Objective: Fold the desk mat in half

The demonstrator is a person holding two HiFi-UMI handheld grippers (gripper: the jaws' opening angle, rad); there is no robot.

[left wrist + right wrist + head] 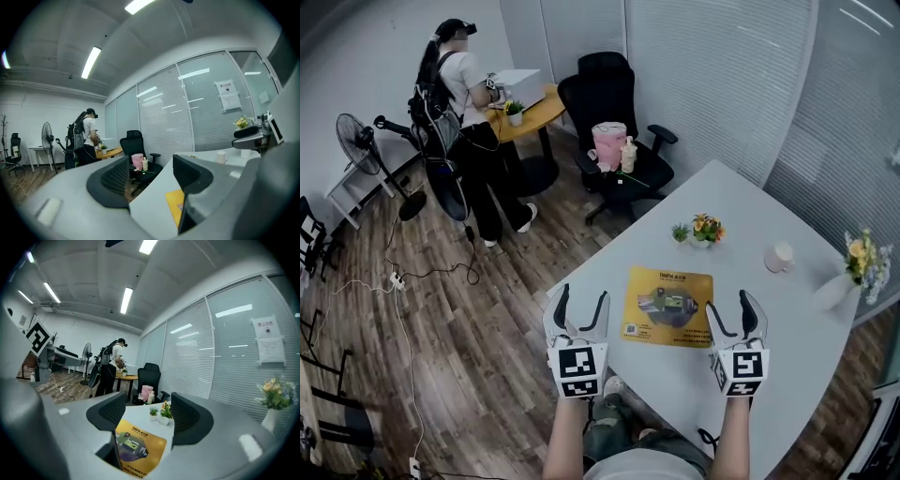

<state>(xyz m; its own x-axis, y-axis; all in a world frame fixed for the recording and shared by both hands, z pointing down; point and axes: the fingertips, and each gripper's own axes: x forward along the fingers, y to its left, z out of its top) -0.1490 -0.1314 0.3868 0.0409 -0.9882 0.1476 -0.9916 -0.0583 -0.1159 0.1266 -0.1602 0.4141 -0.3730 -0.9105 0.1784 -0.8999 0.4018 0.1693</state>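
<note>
The fold is not yet starting: the desk mat [668, 306] is lying flat on the white table [787, 319], lower middle of the head view, between the left gripper [582, 307] and the right gripper [732, 311], both hovering with jaws spread and empty. Next, each is probably needing to pinch a near corner. Potted plants [696, 230] are sitting just beyond the far edge, possibly crowding the fold

Only a corner of the yellow rectangular desk mat [174, 206] shows past the left claw [151, 162], its print unreadable.
</note>
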